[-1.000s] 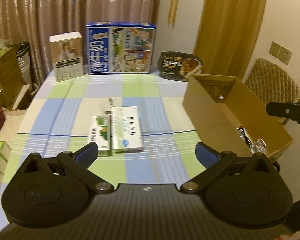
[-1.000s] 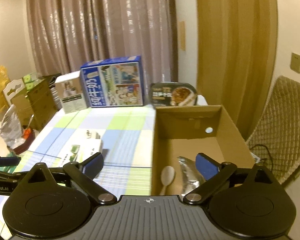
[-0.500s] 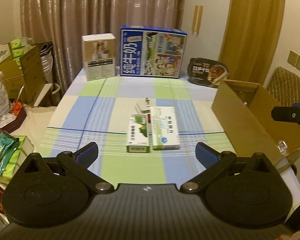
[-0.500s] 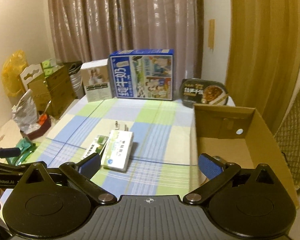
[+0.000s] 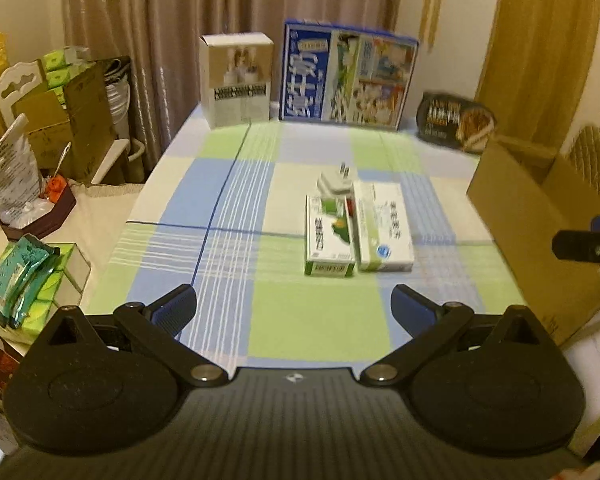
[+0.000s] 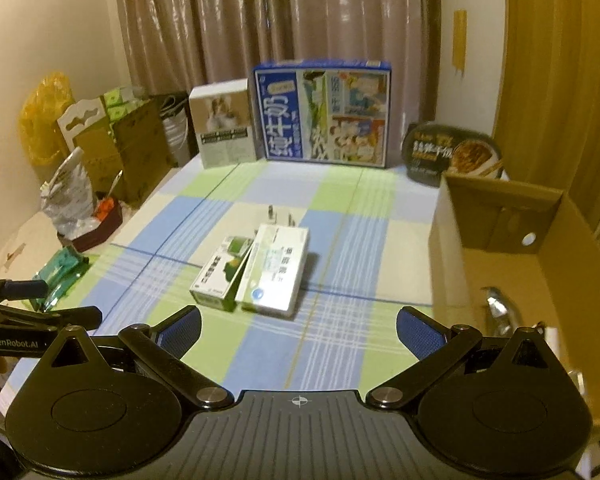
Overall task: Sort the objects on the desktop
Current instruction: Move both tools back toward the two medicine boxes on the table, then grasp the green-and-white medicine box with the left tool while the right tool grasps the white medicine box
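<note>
Both grippers hang wide open and empty over the near edge of the checked green-and-blue desk (image 6: 260,360): the left gripper (image 5: 294,308) with blue pads spread, the right gripper (image 6: 299,330) just the same, nothing between the jaws of either.

Landmark is the open brown cardboard box (image 6: 512,248) at the desk's right side. To its left, well apart from its wall, lie two flat cartons touching along their long sides: the green-and-white medicine carton (image 5: 329,236) farther from the box, the white medicine carton with a blue round logo (image 5: 384,228) nearer it. Behind them, away from the camera, sits a small white plug adapter (image 5: 334,183) with its prongs up, right against the cartons.

Here's the risk, judging from the layout. Those cartons are pressed together, so a jaw coming down between them may find no gap and shove one sideways, or pinch both at once. A push rearward could knock the adapter along. And carried low, a carton could catch the box's tall near wall instead of clearing it.
</note>
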